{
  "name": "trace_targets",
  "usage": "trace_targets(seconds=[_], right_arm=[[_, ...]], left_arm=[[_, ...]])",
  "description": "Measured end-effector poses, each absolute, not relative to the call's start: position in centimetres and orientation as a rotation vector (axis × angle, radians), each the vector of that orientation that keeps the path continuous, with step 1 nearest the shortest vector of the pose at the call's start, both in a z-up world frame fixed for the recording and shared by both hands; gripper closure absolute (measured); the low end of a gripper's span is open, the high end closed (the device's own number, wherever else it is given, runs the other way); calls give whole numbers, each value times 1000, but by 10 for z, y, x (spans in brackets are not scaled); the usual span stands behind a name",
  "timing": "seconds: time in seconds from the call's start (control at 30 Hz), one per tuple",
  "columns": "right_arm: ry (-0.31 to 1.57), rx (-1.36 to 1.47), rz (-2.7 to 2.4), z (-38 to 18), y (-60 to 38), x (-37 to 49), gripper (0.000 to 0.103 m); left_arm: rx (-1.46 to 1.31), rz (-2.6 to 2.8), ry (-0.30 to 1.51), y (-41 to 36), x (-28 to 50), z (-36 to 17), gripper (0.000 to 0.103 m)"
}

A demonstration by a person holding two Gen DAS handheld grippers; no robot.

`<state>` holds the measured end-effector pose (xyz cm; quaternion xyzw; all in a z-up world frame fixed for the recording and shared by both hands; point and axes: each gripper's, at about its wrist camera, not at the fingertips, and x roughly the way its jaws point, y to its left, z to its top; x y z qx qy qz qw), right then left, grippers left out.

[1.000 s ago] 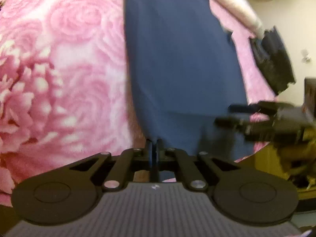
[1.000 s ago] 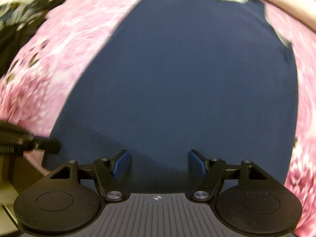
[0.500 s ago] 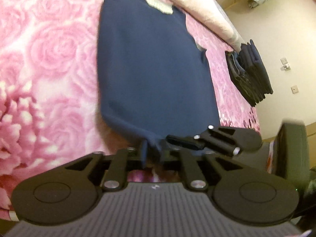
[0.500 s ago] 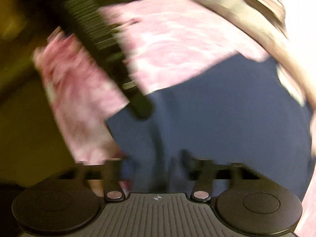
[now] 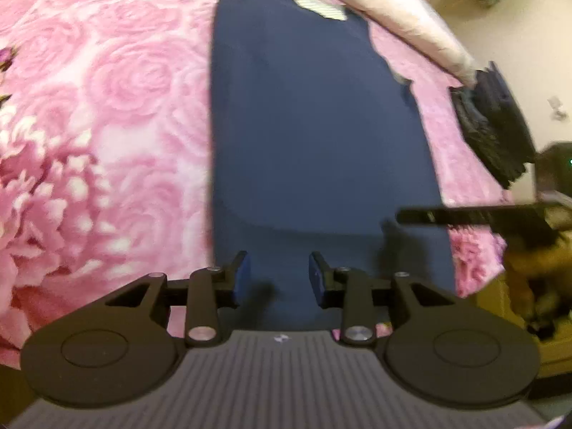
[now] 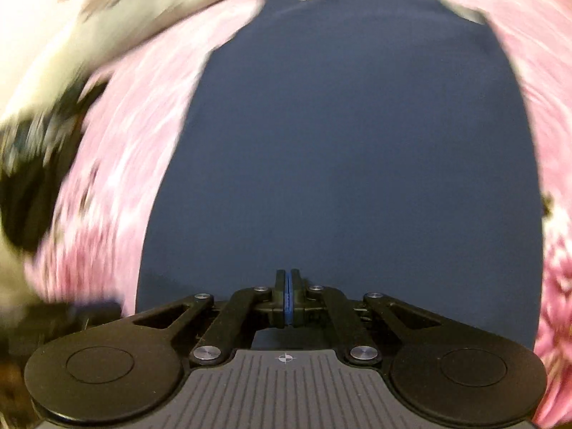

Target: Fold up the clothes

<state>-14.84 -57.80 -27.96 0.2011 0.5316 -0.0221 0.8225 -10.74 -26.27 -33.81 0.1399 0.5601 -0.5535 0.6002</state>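
Left gripper (image 5: 279, 275) apart over navy garment (image 5: 314, 136); right gripper (image 6: 289, 295) together, seemingly empty.

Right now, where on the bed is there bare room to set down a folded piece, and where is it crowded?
Widest bare stretch: the pink rose bedspread on the open left gripper's side of the navy garment. A narrower strip lies between the garment and the dark folded stack. That side is crowded: the stack and the right gripper, shut at the garment's hem.
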Motion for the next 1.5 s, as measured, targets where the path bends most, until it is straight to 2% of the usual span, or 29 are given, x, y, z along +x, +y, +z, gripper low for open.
trace_targets(seconds=[0.1,0.13,0.17,0.2,0.23,0.33,0.4,0.47,0.5,0.53,0.57,0.6,0.9,1.07,1.2,1.5], right_arm=[[1164,251,91,-281,-546,-147,102],[1173,192,137,-281,-536,-146,90],[1180,132,183,-282,-526,-146,50],[1187,72,229,-282,-515,-145,32],[1169,13,281,-284,-501,-147,28],[1123,-171,383,-292,-462,-150,28],[1088,-304,421,-299,-437,-152,33],[1090,-442,437,-312,-421,-157,49],[1098,-506,441,-319,-417,-162,50],[1102,-540,453,-323,-416,-167,59],[1109,-434,393,-315,-436,-168,94],[1113,-327,332,-308,-456,-169,102],[1030,622,-224,-245,-639,-175,102],[1067,684,-274,-247,-683,-191,102],[1070,700,-253,-265,-679,-189,102],[986,920,-193,-258,-692,-223,102]], left_arm=[[318,-1202,1290,-253,-96,-342,73],[314,-1177,1289,-248,-90,-341,73],[310,-1153,1286,-242,-84,-340,73],[315,-1136,1284,-236,-79,-339,73],[321,-1119,1282,-231,-75,-338,73],[340,-1077,1282,-213,-62,-340,72],[345,-1061,1284,-205,-58,-342,72],[346,-1051,1288,-197,-57,-345,72],[344,-1049,1291,-194,-57,-346,72],[342,-1053,1294,-192,-58,-346,72],[341,-1057,1296,-191,-59,-346,72],[340,-1062,1298,-190,-61,-346,72],[271,-1240,1267,-235,-108,-326,69],[228,-1314,1252,-274,-133,-323,68],[228,-1349,1230,-305,-142,-321,68],[319,-1525,1216,-366,-174,-312,68]])
